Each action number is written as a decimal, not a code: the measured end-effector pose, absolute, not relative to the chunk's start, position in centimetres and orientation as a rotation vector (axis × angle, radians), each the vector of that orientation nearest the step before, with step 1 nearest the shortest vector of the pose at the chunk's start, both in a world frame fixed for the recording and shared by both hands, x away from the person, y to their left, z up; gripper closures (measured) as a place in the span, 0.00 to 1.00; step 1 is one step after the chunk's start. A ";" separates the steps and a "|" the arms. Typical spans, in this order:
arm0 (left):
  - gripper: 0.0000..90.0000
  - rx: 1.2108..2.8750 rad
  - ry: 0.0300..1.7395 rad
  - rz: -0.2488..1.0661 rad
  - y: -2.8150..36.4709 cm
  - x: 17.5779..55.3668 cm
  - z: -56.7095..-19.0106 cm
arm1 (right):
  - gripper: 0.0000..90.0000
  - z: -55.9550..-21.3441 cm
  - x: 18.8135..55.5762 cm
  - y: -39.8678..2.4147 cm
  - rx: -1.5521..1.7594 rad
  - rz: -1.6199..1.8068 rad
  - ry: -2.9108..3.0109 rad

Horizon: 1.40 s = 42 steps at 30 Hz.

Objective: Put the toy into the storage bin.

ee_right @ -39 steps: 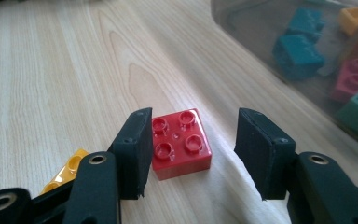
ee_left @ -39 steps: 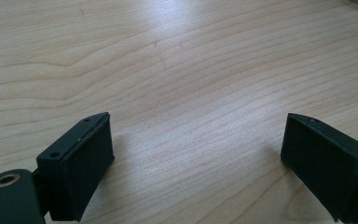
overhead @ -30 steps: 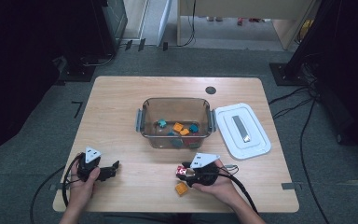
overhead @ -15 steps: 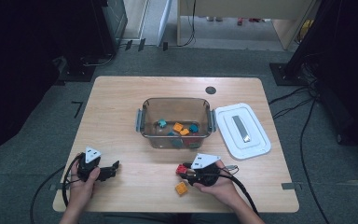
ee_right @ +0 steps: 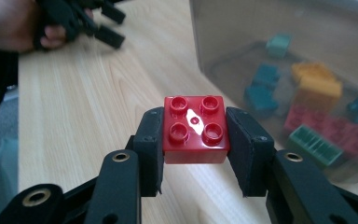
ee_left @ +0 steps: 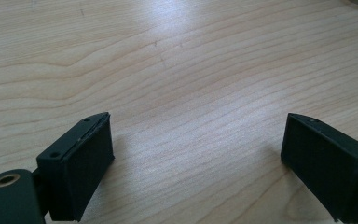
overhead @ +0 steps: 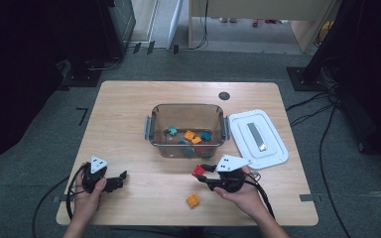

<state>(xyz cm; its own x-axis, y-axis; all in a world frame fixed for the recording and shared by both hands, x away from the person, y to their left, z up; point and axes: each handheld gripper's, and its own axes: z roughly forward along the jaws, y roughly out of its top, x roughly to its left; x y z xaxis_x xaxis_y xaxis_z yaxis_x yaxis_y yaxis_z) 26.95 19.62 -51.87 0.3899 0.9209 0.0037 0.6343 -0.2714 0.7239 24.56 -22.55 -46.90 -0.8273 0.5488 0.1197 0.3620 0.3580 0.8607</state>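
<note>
My right gripper (ee_right: 195,140) is shut on a red four-stud brick (ee_right: 195,128), held clear of the wood; its jaws have just been closing onto the brick. In the high view that gripper (overhead: 201,173) and the red brick (overhead: 198,171) hover just in front of a clear plastic bin (overhead: 151,130) with several teal, orange and pink bricks inside. An orange brick (overhead: 193,200) lies on the table near the front edge. My left gripper (overhead: 120,179) rests at the front left, open over bare wood (ee_left: 191,93) with nothing between its jaws.
A white lid (overhead: 258,138) lies flat to the right of the bin. A dark round grommet (overhead: 223,95) sits in the table's far side. Cables trail from both grippers toward the front edge. The other hand and its gripper (ee_right: 74,18) appear far off in the right gripper view.
The right gripper has closed on the red brick and lifted it off the table, toward the bin. The orange brick stays on the table. The left gripper has not moved.
</note>
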 end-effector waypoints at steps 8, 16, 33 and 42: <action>0.10 2.008 1.328 0.573 19.6 27.0 -51.9 | 0.67 -43.9 24.5 -23.0 0.811 1.503 2.378; 0.10 2.007 1.328 0.573 19.6 27.0 -51.9 | 0.67 -41.5 24.7 -23.3 0.799 1.533 2.338; 0.10 2.004 1.330 0.573 19.6 27.0 -51.9 | 0.67 -36.8 25.9 -23.2 0.763 1.584 2.253; 0.10 2.007 1.328 0.574 19.6 27.0 -51.9 | 0.67 -34.9 27.4 -22.6 0.763 1.599 2.212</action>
